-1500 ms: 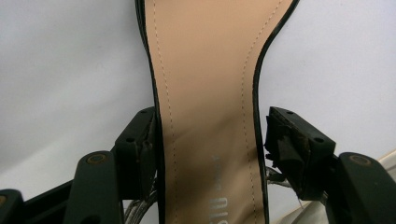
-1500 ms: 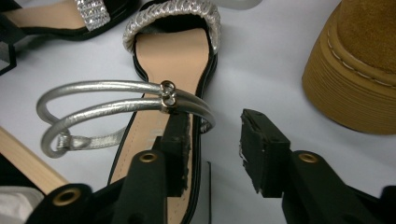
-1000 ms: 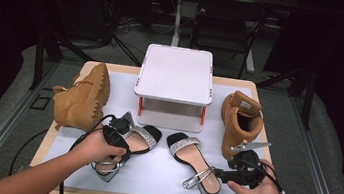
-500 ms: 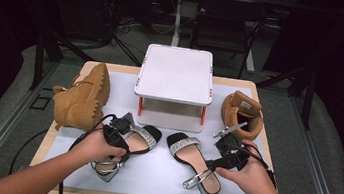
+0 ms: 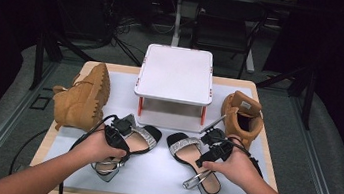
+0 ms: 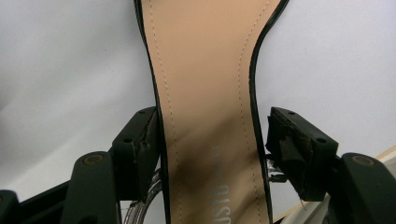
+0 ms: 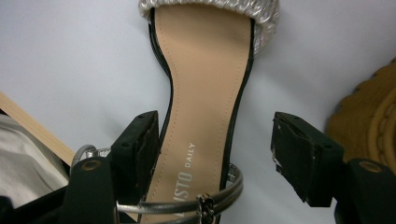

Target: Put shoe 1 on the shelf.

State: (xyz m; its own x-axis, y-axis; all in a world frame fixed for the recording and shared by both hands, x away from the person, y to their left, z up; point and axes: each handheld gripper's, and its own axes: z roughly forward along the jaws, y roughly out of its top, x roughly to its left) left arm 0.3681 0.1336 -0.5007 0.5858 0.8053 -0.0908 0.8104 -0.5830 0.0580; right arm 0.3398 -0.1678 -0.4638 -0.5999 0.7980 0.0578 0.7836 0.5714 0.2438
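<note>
Two black heeled sandals with tan insoles and silver straps lie side by side on the white mat. My left gripper (image 5: 125,126) hovers over the left sandal (image 5: 140,142). In the left gripper view its jaws straddle the narrow waist of that sandal (image 6: 205,84); the left gripper (image 6: 212,135) is open, one pad against the sole's edge and the other a little off it. My right gripper (image 5: 211,138) is over the right sandal (image 5: 184,150). It is open too, with the right gripper (image 7: 215,135) wide around the insole (image 7: 201,93) above the ankle strap.
A white raised stand (image 5: 175,75) sits at the middle back of the mat (image 5: 160,173). A tan boot (image 5: 84,96) lies on its side at the left. Its mate (image 5: 240,115) stands upright at the right, close to my right hand.
My right hand has moved from the front right edge, forward and left, onto the right sandal. The left hand and its gripper have stayed over the left sandal.
</note>
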